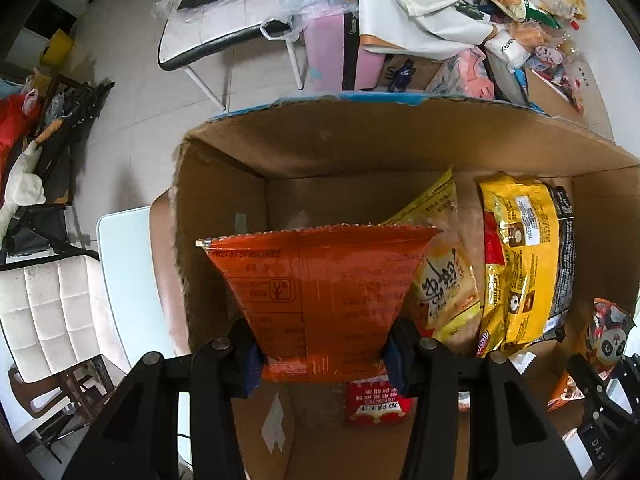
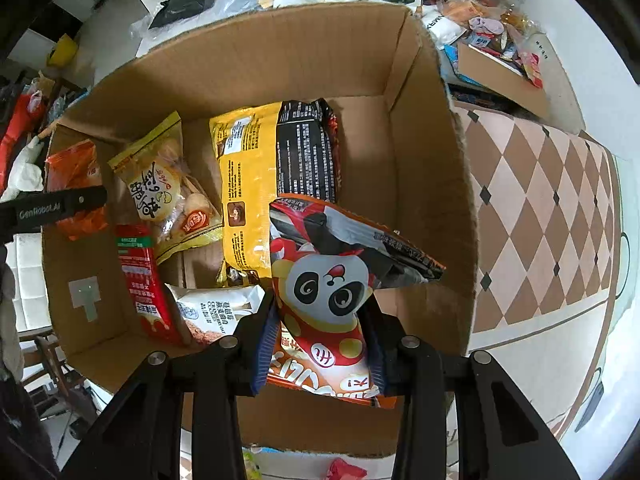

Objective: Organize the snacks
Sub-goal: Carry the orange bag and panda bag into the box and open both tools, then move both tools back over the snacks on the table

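Note:
An open cardboard box [image 1: 360, 140] [image 2: 280, 52] sits under both grippers. My left gripper [image 1: 324, 356] is shut on the lower end of an orange snack bag [image 1: 320, 288], which hangs over the box's left part. My right gripper [image 2: 320, 344] is shut on an orange panda-print bag [image 2: 332, 280] over the box's right part. Inside lie a large yellow bag [image 2: 248, 184], a black bag [image 2: 308, 152], a yellow bun bag [image 2: 160, 184], a red packet [image 2: 140, 272] and a white cookie packet [image 2: 216, 312]. The right wrist view shows the orange bag [image 2: 76, 176] at far left.
A heap of loose snacks [image 2: 480, 0] and a smaller cardboard box [image 2: 500, 76] lie at the back right. A checkered cloth [image 2: 540, 200] covers the table right of the box. A white padded chair [image 1: 44, 312] stands at left, a pink suitcase [image 1: 332, 52] behind.

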Available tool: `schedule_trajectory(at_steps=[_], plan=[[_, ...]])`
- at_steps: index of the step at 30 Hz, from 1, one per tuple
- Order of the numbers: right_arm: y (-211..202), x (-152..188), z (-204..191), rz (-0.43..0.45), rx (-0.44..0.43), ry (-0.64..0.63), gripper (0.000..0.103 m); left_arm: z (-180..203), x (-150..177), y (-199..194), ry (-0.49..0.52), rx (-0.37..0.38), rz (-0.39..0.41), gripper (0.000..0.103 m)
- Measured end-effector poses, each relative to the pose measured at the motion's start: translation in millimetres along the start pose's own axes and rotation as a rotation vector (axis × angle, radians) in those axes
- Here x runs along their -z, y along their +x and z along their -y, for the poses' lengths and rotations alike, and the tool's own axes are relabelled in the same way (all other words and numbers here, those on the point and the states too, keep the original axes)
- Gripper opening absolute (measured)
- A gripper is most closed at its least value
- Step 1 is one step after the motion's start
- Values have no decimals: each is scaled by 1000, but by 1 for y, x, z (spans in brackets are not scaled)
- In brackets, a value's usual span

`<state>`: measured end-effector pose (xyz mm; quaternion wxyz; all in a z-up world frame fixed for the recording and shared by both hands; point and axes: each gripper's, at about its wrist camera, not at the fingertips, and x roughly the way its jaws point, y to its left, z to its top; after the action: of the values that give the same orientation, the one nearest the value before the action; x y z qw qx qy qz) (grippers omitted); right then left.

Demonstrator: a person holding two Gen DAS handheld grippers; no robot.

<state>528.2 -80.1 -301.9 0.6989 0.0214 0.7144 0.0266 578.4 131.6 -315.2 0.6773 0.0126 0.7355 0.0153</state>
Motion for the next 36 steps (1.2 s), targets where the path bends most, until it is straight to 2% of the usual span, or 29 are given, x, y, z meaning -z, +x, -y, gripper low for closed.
schedule_trajectory(at_steps=[5, 7, 9, 11, 13, 15, 19, 22, 26, 36], plan=[[15, -3, 3, -77, -20, 25, 45, 1, -3, 4, -8, 19, -18, 49], [18, -4, 5, -84, -20, 32, 55, 1, -5, 3, -13, 33, -19, 56], [18, -4, 7, -87, -32, 39, 78, 1, -6, 0, -11, 44, -9, 77], [16, -5, 9, -87, -52, 52, 85, 1, -5, -2, -14, 63, -6, 82], [14, -6, 11, -87, -62, 61, 85, 1, -5, -4, -14, 61, -2, 83], [12, -5, 10, -81, -62, 64, 90, 2, -5, -5, -13, 73, 4, 90], [3, -5, 7, -55, -43, 53, 90, 4, 1, -14, -12, 105, 18, 91], [-6, -2, 2, -26, -26, 35, 93, 5, 10, -27, -14, 113, 59, 91], [-17, 5, -5, 10, -18, 19, 94, 8, 31, -47, -5, 133, 114, 91], [-52, 39, -12, 134, -4, -16, 94, 15, 111, -91, 4, 104, 277, 91]])
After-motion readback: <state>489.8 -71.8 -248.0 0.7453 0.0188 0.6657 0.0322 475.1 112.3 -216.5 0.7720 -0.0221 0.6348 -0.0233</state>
